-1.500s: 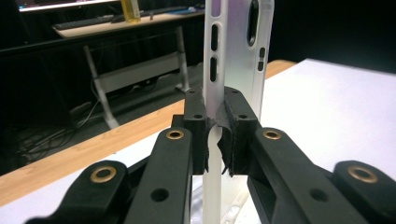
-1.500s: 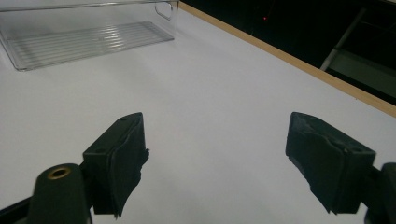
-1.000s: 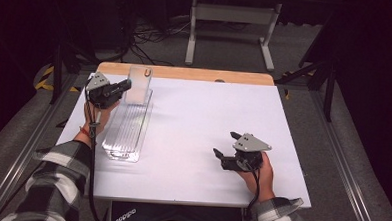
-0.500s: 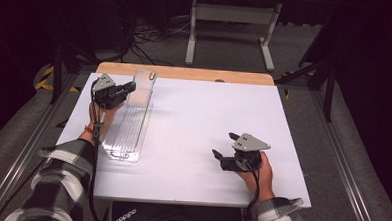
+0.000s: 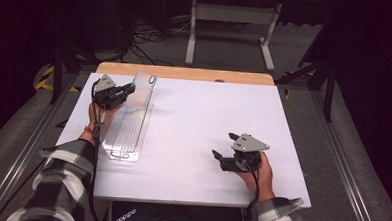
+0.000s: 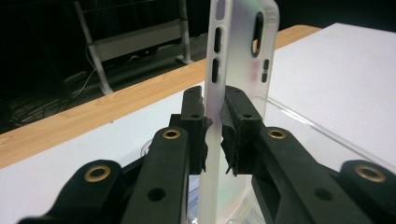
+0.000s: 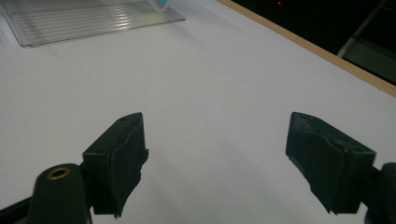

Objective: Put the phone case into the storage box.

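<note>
Up it comes: the left claw (image 6: 215,140), clenched on the edge of the translucent phone case (image 6: 238,60), has tilted it upright off the clear ridged tray (image 5: 125,132) at the bench's (image 5: 209,116) left, while the right claw (image 7: 233,163) waits spread and empty.

The phone case (image 6: 243,60) is frosted, translucent plastic with a smooth matt face. Beneath it the tray (image 5: 125,137) is clear glossy plastic, ribbed along its base. The tabletop (image 5: 208,126) is matt white with a bare wood strip at its far edge. Each hand-held gripper (image 6: 215,135) has matt black plastic jaws, brass-coloured rivets and rough-edged pads (image 7: 123,158).
</note>
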The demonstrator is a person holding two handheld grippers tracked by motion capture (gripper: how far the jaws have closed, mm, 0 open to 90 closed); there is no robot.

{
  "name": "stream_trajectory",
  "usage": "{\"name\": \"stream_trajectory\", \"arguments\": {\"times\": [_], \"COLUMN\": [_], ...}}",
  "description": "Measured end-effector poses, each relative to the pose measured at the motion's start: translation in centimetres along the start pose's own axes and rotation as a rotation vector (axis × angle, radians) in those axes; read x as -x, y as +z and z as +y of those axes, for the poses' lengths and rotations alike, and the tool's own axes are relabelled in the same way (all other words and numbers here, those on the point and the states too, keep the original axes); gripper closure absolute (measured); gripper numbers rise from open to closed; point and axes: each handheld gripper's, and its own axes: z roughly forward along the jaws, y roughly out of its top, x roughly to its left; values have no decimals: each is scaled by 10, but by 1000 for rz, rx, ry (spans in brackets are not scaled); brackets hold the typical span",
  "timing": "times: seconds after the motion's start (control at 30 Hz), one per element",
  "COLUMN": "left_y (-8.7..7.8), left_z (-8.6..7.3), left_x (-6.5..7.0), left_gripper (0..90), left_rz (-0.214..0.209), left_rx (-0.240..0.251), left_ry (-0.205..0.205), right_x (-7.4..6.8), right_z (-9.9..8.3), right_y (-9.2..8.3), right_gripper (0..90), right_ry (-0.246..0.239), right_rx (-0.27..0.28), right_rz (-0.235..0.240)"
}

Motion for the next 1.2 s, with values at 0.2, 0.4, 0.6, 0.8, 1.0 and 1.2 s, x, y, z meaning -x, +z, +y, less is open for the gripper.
{"name": "stream_trajectory", "arguments": {"times": [0.2, 0.4, 0.6, 0.8, 1.0, 1.2], "left_y": [1, 1, 1, -4, -10, -16], "left_z": [0, -1, 0, 3, 7, 14], "left_x": [2, 1, 2, 2, 4, 8], "left_gripper": [714, 642, 635, 583, 555, 447], "left_rz": [25, 48, 60, 67, 63, 54], "left_rx": [-19, -21, -27, -22, -22, -32], "left_ry": [25, 24, 40, 46, 50, 66], "right_x": [0, -1, -1, -1, -1, -1], "right_z": [0, 1, 1, 1, 2, 3], "right_y": [0, -2, -1, -2, -3, -4], "right_gripper": [204, 208, 208, 208, 208, 209], "right_ry": [-4, -16, -18, -19, -20, -27], "right_rx": [0, 13, 8, 10, 16, 26], "right_rz": [0, -6, -7, -9, -15, -24]}}
